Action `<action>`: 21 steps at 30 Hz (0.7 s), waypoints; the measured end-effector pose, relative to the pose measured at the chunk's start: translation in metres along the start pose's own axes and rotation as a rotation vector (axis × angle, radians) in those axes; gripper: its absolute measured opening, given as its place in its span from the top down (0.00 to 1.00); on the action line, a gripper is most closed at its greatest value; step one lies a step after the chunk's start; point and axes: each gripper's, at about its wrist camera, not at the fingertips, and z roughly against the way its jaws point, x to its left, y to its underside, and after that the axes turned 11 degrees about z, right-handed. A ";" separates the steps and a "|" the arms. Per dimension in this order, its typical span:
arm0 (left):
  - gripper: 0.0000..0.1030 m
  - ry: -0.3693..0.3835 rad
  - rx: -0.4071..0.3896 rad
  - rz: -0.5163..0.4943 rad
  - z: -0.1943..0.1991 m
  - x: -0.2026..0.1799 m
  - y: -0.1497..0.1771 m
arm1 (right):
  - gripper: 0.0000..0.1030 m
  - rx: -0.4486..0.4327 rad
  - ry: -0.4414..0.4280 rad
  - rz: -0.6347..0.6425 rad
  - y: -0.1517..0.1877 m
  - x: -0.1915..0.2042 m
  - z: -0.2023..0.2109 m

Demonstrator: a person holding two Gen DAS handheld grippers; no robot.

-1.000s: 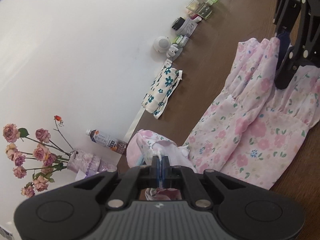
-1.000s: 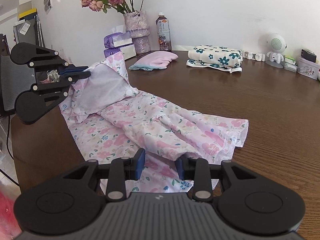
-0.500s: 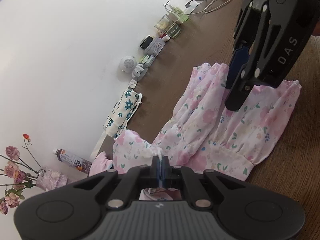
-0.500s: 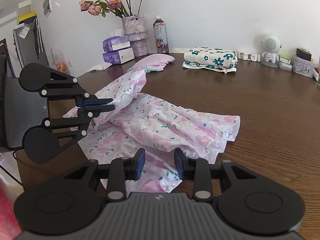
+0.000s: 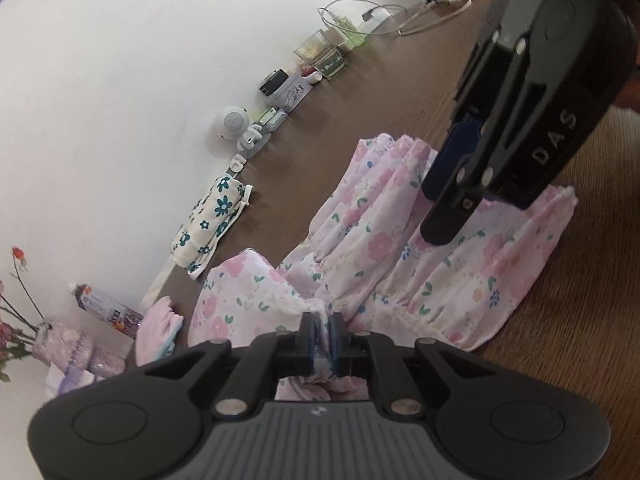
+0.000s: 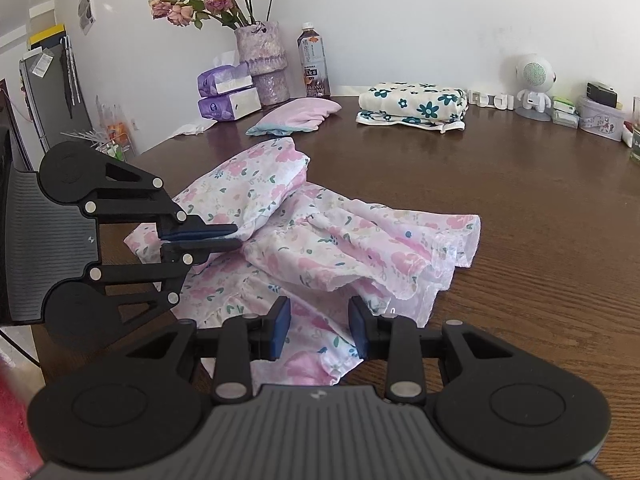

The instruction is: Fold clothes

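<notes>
A pink floral dress [image 6: 320, 240] lies half folded on the brown table [image 6: 540, 220]. My left gripper [image 5: 321, 334] is shut on a fold of the dress [image 5: 360, 240] and holds it low over the rest of the cloth. It also shows in the right wrist view [image 6: 224, 238], at the left of the dress. My right gripper [image 6: 319, 330] is open and empty, hovering over the near hem. It shows in the left wrist view [image 5: 448, 200] above the dress.
A folded teal-flowered cloth [image 6: 414, 106] and a folded pink garment [image 6: 296, 116] lie at the back. A vase of roses [image 6: 262, 62], a bottle [image 6: 314, 62], tissue packs [image 6: 228, 92], a white robot toy [image 6: 534, 84] and small boxes [image 6: 600, 116] line the wall.
My left gripper has carried the held fold across and down over the dress, toward the right gripper. The right gripper has stayed open over the near hem.
</notes>
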 end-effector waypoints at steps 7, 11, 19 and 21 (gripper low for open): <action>0.75 0.124 0.010 0.330 0.027 0.053 -0.003 | 0.66 0.010 0.020 -0.011 -0.011 -0.006 0.016; 0.69 0.072 0.024 0.474 0.038 0.081 0.012 | 0.64 0.015 0.035 -0.016 -0.019 -0.010 0.027; 0.69 0.136 0.015 0.496 0.037 0.090 0.029 | 0.64 -0.033 0.007 0.009 -0.069 -0.010 0.010; 0.70 0.167 0.017 0.450 0.030 0.084 0.029 | 0.64 -0.039 -0.014 0.014 -0.086 -0.009 -0.007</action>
